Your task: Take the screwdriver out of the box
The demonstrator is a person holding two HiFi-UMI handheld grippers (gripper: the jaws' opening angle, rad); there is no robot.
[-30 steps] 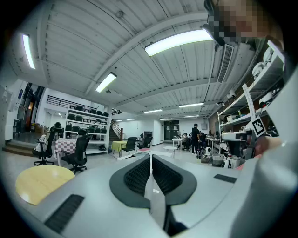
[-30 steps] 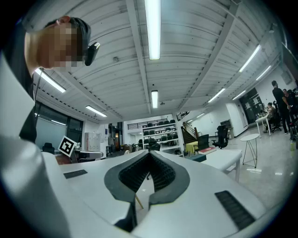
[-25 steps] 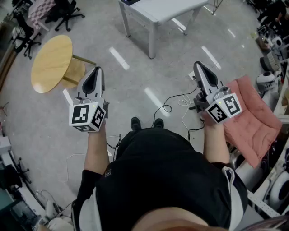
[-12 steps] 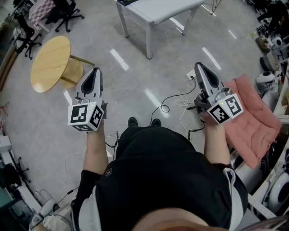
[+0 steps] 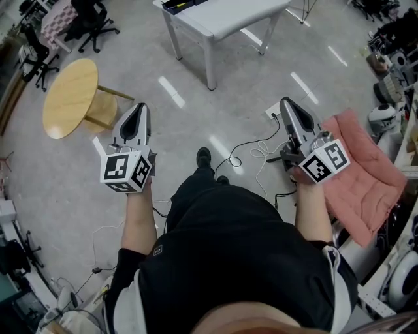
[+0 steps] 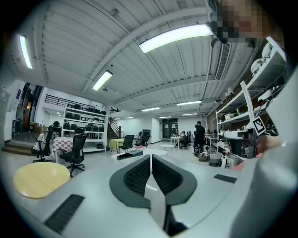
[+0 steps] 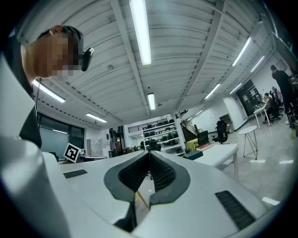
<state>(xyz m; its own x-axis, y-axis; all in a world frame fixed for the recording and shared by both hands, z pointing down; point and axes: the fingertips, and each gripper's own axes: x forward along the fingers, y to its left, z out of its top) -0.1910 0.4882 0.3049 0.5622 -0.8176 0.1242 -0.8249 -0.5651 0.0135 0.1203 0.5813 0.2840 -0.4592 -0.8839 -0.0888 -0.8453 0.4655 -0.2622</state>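
From the head view, the task is at the approach stage. Nothing has been reached yet. The person stands on the open floor, well apart from the white tabletop (image 5: 225, 16) at the top of the picture. A dark box (image 5: 176, 5) sits at the tabletop's left end, cut off by the frame edge. The screwdriver itself cannot be made out; it is presumably inside that box. The left gripper (image 5: 138, 107) and the right gripper (image 5: 285, 102) are held out in front of the body, one on each side and both over bare floor. A round yellow table (image 5: 70, 96) stands off to the left and a pink cushion (image 5: 362, 166) to the right.

In the left gripper view, the left gripper (image 6: 151, 158) has its jaws pressed together with nothing between them. The box (image 6: 125, 155) and the tabletop (image 6: 160, 151) lie far beyond its tips.

In the right gripper view, the right gripper (image 7: 149, 153) is likewise fully closed and empty. The tabletop (image 7: 217, 150) and the box (image 7: 193, 155) show in the distance to the right of the jaws.

The next move, I judge, is to close the gap to the tabletop. One gripper must then open over the box, once the screwdriver can be seen.
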